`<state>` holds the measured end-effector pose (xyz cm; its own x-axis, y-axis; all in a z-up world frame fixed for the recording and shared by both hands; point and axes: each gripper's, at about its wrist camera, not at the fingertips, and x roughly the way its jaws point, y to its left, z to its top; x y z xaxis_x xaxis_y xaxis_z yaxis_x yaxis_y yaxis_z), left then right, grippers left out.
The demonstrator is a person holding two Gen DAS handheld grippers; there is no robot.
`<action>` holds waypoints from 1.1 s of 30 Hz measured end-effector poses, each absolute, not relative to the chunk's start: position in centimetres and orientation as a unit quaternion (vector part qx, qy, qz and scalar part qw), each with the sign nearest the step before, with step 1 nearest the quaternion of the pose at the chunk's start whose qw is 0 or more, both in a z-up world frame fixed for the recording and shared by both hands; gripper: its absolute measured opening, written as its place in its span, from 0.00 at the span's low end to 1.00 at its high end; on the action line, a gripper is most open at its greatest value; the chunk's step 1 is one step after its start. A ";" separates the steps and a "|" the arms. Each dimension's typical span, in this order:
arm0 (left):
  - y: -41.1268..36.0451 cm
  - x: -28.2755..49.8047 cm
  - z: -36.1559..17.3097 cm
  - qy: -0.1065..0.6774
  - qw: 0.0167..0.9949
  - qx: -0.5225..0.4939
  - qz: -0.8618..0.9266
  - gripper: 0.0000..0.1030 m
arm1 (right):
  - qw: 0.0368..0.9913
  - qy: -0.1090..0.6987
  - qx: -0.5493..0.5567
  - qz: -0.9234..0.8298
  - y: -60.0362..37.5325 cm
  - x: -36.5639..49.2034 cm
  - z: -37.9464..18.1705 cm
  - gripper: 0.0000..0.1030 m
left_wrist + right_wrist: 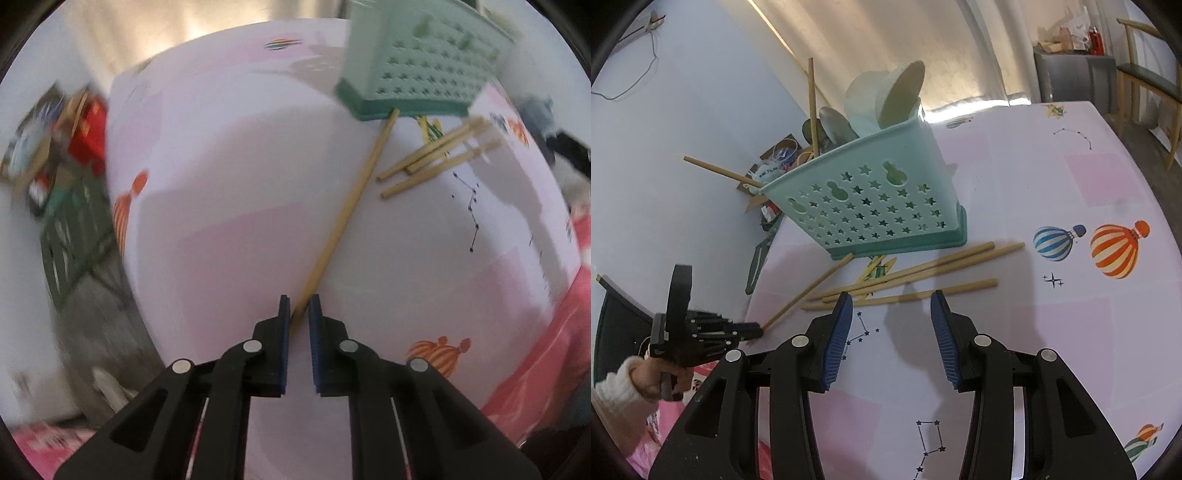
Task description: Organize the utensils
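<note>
Left wrist view: left gripper (299, 306) fingers pinching near end of one chopstick (354, 195), far end lying by green basket (424, 62), likely for lifting into it.
Right wrist view: right gripper (892, 314) fingers spread, empty, hovering over loose chopsticks (923, 273) lying on surface (1071, 332), probably waiting.

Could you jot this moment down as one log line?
left hand-held gripper: shut on chopstick | right hand-held gripper: open, empty | basket: on table

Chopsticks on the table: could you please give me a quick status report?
Left gripper shut on one chopstick. Right gripper open, empty, above loose chopsticks. Green utensil basket upright beside them; nothing blocking.
</note>
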<state>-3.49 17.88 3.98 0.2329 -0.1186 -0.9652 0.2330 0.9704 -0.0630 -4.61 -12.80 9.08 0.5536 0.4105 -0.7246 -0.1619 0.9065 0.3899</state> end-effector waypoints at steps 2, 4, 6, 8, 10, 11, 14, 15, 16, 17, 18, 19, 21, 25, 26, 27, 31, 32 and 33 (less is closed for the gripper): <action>18.5 -3.9 3.7 0.620 0.776 0.002 -0.115 0.09 | 0.870 0.442 0.141 0.165 -12.8 -4.6 9.1 0.42; 18.7 -4.6 3.6 0.623 0.773 -0.009 -0.122 0.09 | 0.870 0.442 0.143 0.166 -12.8 -4.5 9.1 0.42; 17.6 -4.9 3.6 0.617 0.777 0.006 -0.126 0.09 | 0.869 0.443 0.145 0.166 -12.8 -4.5 9.1 0.42; 16.3 -5.0 3.5 0.621 0.773 0.008 -0.134 0.09 | 0.868 0.444 0.146 0.166 -12.8 -4.5 9.1 0.42; 16.3 -5.1 3.6 0.624 0.769 0.020 -0.137 0.09 | 0.869 0.443 0.144 0.166 -12.9 -4.6 9.2 0.42; 15.9 -5.1 3.8 0.624 0.768 0.022 -0.140 0.10 | 0.870 0.443 0.143 0.165 -12.9 -4.6 9.2 0.42; 15.5 -3.8 5.1 0.604 0.782 0.035 -0.150 0.16 | 0.871 0.442 0.142 0.164 -13.0 -4.5 9.2 0.43; 15.0 -3.1 5.4 0.596 0.788 0.037 -0.152 0.16 | 0.870 0.442 0.143 0.163 -13.0 -4.4 9.2 0.43; 14.7 -2.4 5.9 0.586 0.794 0.036 -0.155 0.16 | 0.870 0.443 0.144 0.162 -13.1 -4.3 9.1 0.43; 14.2 -1.5 6.3 0.577 0.800 0.033 -0.163 0.17 | 0.870 0.443 0.144 0.160 -13.1 -4.2 9.0 0.43; 13.7 -0.6 6.7 0.566 0.807 0.034 -0.167 0.17 | 0.870 0.443 0.146 0.158 -13.1 -4.1 9.0 0.43; 12.6 0.5 7.0 0.550 0.817 0.038 -0.172 0.17 | 0.870 0.444 0.149 0.157 -13.2 -4.0 8.9 0.43; 10.8 2.3 6.9 0.536 0.823 0.036 -0.186 0.17 | 0.869 0.445 0.154 0.155 -13.4 -4.0 8.9 0.43; 6.9 5.3 4.8 0.534 0.824 0.062 -0.180 0.17 | 0.867 0.449 0.157 0.151 -13.7 -4.1 8.6 0.43; 6.6 5.7 4.3 0.536 0.823 0.068 -0.177 0.17 | 0.866 0.450 0.157 0.150 -13.7 -4.1 8.6 0.43; 6.0 6.2 3.7 0.538 0.822 0.075 -0.173 0.17 | 0.866 0.451 0.160 0.149 -13.8 -4.1 8.5 0.43; 4.3 6.2 3.2 0.518 0.833 0.109 -0.163 0.11 | 0.862 0.454 0.165 0.150 -13.9 -4.0 8.3 0.43; 4.1 6.0 3.3 0.515 0.834 0.111 -0.161 0.09 | 0.862 0.455 0.166 0.150 -14.0 -4.0 8.2 0.43; 4.1 5.8 3.3 0.513 0.836 0.113 -0.159 0.07 | 0.862 0.455 0.166 0.150 -14.0 -4.0 8.2 0.43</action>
<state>5.75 4.07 3.34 0.4227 -0.1502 -0.8937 0.3813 0.9241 0.0250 -4.00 -13.99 8.21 0.5416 0.4103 -0.7337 -0.1082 0.8995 0.4232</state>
